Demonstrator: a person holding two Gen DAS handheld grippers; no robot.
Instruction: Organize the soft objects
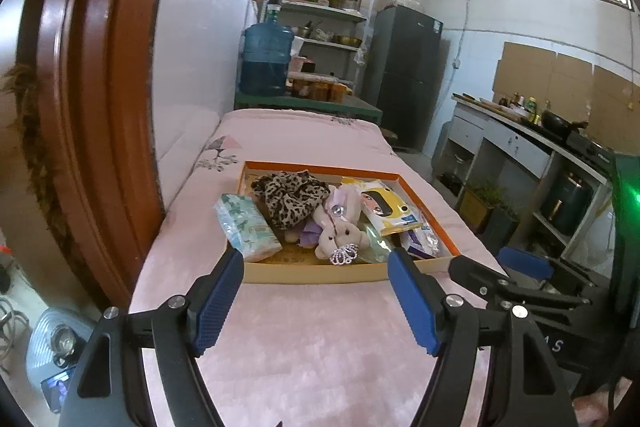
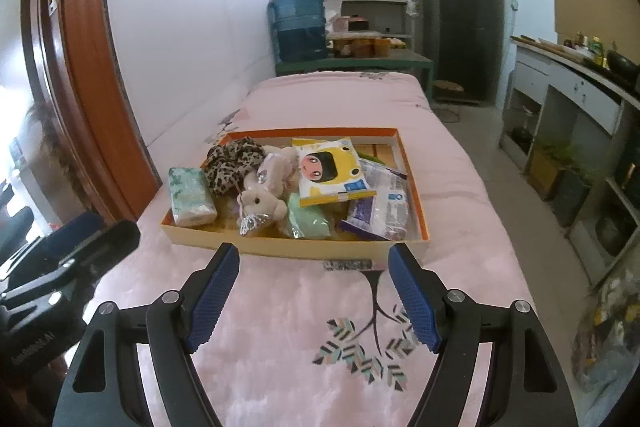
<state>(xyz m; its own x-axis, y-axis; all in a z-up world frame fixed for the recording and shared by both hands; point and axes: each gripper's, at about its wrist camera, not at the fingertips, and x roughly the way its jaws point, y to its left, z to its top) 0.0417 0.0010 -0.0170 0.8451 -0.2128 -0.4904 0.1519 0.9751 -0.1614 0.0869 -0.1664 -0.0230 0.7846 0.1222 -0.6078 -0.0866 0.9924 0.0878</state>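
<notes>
Wooden door frame (image 1: 92, 99) far left, white wall next to it, pink bed (image 1: 304, 339) running along the wall. Shallow orange-rimmed box (image 2: 416, 187) sits on the bed, all soft items inside it. In the box, left to right: green tissue pack (image 2: 190, 195) at the left end, leopard-print fabric (image 2: 232, 163) behind it, plush bear (image 2: 262, 205) with a silvery crown in the middle, pale green pouch (image 2: 310, 221) just right of the bear, yellow wipes pack (image 2: 330, 173) with cartoon face lying over the pile, clear blue-printed packets (image 2: 384, 205) at the right end. Left tongs (image 1: 316, 261) spread wide, nothing between the pads, tips just short of the box's near wall, not touching it. Right tongs (image 2: 314, 255) also spread wide and empty, hovering over the bed just in front of the box's near wall. Each wrist view catches the other tool at its edge. Background: blue water jug (image 1: 266, 59), shelf rack, dark fridge (image 1: 404, 75), kitchen counter (image 1: 516, 143) on the right.
</notes>
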